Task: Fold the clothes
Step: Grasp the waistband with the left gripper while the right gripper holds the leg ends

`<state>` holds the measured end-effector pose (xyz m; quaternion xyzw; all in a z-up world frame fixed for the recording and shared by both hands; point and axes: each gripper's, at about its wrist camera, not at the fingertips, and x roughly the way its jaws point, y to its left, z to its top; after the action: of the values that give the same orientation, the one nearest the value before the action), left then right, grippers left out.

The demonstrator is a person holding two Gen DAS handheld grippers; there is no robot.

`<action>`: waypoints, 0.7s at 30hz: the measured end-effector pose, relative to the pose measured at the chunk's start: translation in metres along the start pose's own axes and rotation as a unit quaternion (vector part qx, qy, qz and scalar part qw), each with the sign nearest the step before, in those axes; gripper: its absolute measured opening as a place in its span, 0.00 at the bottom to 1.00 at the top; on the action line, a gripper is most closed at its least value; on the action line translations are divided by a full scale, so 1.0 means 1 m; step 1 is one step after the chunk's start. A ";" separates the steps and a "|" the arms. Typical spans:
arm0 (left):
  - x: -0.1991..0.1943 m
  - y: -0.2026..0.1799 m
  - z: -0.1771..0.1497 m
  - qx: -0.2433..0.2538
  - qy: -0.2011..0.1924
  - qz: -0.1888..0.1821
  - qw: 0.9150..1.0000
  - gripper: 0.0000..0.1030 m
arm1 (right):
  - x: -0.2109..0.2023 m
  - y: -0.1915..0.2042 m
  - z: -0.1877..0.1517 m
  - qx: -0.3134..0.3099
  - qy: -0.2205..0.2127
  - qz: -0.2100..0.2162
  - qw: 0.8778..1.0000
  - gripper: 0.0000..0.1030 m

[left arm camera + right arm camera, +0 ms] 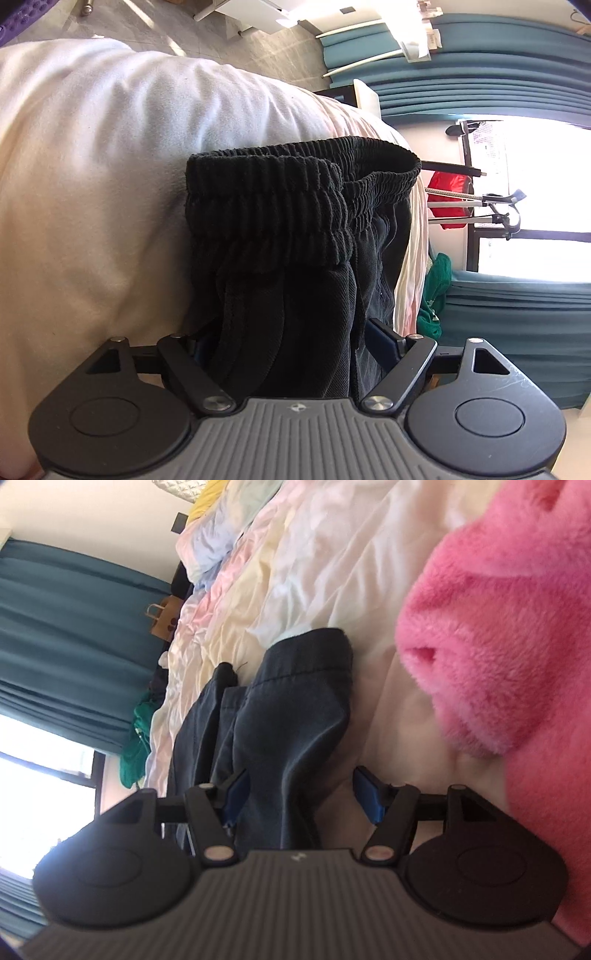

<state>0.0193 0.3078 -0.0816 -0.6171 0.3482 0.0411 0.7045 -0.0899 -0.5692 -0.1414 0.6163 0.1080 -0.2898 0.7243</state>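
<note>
The soft, limp black shorts (295, 240) sag between both spread grippers, left gripper (291, 339) and right gripper (299, 794); the thick elastic waistband (280, 184) ahead looks the firmest hold.

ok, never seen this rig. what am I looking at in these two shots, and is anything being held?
There is no robot here: a person carries a hand-held gripper in each hand, and each has a fisheye camera looking forward along its two fingers.

The left wrist view shows the left hand-held gripper, its fingers spread with the black shorts bunched between them, elastic waistband farthest from the camera. Whether they pinch the cloth, I cannot tell.

The right wrist view shows the right hand-held gripper, open, with the hem end of the shorts between the blue pads, the right pad clear of the cloth.

All of it lies on a bed with pale bedding. A pink fluffy garment lies beside.
</note>
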 end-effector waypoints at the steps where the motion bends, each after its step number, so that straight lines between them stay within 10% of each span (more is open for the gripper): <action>1: 0.000 -0.001 0.000 0.000 -0.004 -0.010 1.000 0.78 | 0.005 0.003 -0.001 -0.002 0.015 0.021 1.000 0.63; 7: 0.000 -0.008 -0.012 0.022 -0.003 -0.039 0.999 0.75 | 0.003 0.030 -0.005 -0.060 0.017 0.077 0.995 0.59; 9: 0.003 -0.008 -0.016 0.032 -0.004 -0.028 0.999 0.66 | 0.006 0.029 -0.005 -0.057 0.025 0.061 0.996 0.45; 11: 0.005 -0.007 -0.018 0.039 -0.006 -0.017 0.999 0.58 | 0.010 0.027 -0.003 -0.061 0.031 0.035 0.997 0.10; 16: -0.005 0.000 -0.013 0.044 -0.024 -0.019 0.999 0.23 | 0.002 0.024 -0.003 -0.065 0.008 0.016 0.998 0.07; 21: -0.036 0.001 -0.021 0.045 -0.058 -0.048 0.996 0.13 | -0.020 0.027 -0.003 -0.065 -0.027 0.025 0.997 0.07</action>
<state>-0.0180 0.3029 -0.0630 -0.5976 0.2779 0.0277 0.7516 -0.0907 -0.5584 -0.1096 0.5624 0.0917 -0.2808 0.7723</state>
